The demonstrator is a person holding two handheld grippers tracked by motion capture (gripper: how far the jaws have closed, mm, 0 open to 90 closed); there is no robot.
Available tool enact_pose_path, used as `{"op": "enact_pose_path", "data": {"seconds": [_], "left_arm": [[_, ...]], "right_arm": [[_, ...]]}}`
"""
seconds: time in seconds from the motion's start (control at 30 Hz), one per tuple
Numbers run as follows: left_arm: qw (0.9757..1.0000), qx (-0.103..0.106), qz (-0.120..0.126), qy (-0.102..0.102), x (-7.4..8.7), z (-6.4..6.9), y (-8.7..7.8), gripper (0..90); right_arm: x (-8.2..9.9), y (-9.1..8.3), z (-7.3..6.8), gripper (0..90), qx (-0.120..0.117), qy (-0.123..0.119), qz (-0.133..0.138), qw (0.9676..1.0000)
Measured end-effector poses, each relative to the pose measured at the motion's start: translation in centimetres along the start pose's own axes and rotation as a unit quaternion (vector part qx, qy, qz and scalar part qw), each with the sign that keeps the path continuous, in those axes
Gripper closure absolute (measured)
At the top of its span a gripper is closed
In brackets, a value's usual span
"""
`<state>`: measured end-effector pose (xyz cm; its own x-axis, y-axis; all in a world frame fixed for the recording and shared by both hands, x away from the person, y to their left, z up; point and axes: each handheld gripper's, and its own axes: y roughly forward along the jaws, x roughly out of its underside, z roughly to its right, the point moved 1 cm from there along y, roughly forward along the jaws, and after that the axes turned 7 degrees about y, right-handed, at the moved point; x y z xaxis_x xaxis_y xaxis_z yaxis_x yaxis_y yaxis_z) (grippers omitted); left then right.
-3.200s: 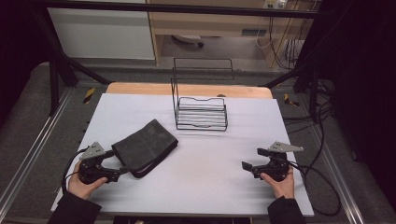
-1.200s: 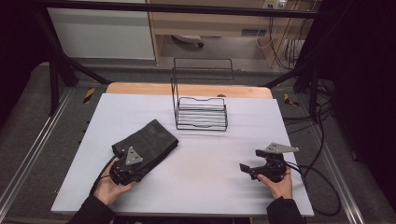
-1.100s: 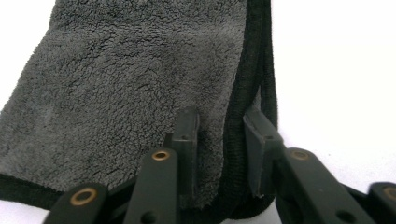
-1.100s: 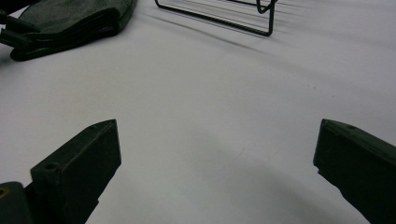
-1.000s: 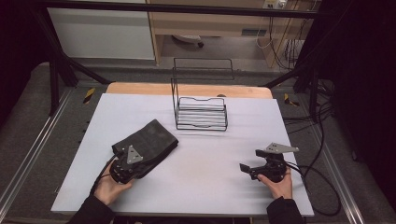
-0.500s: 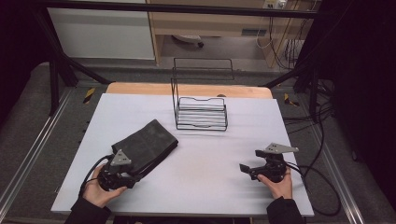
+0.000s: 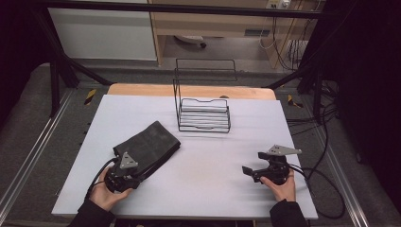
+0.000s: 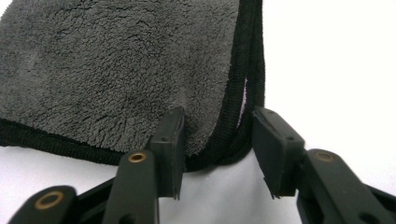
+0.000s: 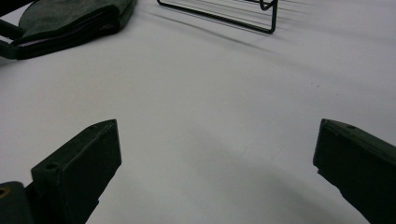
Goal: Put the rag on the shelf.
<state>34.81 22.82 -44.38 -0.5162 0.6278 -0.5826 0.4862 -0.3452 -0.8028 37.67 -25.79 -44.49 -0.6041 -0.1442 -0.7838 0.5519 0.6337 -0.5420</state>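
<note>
- Landmark: black wire rack [image 7: 203,111], upright back and low slatted tray, standing at the far middle of the white table top [image 7: 246,189].
- Folded dark grey fleecy cloth with black stitched edging [image 7: 147,146] lies flat, near-left of the rack and apart from it, one corner pointing toward the person.
- Left gripper [image 7: 124,176] sits at that near corner, on the side of the cloth away from the rack. In the left gripper view the jaws stand part-way apart and straddle the cloth [image 8: 116,70] corner: the layered black hem runs up between them, the left pad just at the fleece, the right pad clear of the hem with white table showing in the gap.
- These jaws have just been closing, after a wider opening, with the corner between them. Pads not pressing yet, so no grip as I read it.
- Likely reason for the placement: the corner is where the stacked edges meet, so a pinch there would catch all layers at once, for lifting or unfolding.
- Right gripper [image 7: 251,171] rests on the table near-right of the rack, well apart from the cloth, jaws wide with nothing between them; the right gripper view looks across bare table toward the cloth [image 9: 70,21] and the rack's base wire [image 9: 219,16].
- Judgement: right hand is parked, pointed inward, ready to take a second corner once the left has hold.
- Risk: closing on the upper layer only.
</note>
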Motion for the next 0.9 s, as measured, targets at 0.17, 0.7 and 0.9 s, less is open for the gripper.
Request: {"op": "enact_pose_path", "data": {"seconds": [0.17, 0.7, 0.9], "left_arm": [[0.9999, -0.007, -0.003, -0.007, -0.1, -0.3, 0.0, 70.7], [0.9987, 0.031, 0.040, -0.010, -0.6, -1.3, -1.3, 83.1], [0.9981, 0.048, 0.039, 0.005, -1.1, -0.2, -1.3, 83.3]], "right_arm": [[0.0, 0.0, 0.0, 1.8, -0.001, 0.001, 0.000, 1.0000], [0.0, 0.1, -0.1, 2.4, -0.007, 0.002, -0.003, 1.0000], [0.0, 0.2, -0.1, 2.4, -0.008, 0.001, -0.004, 1.0000]]}}
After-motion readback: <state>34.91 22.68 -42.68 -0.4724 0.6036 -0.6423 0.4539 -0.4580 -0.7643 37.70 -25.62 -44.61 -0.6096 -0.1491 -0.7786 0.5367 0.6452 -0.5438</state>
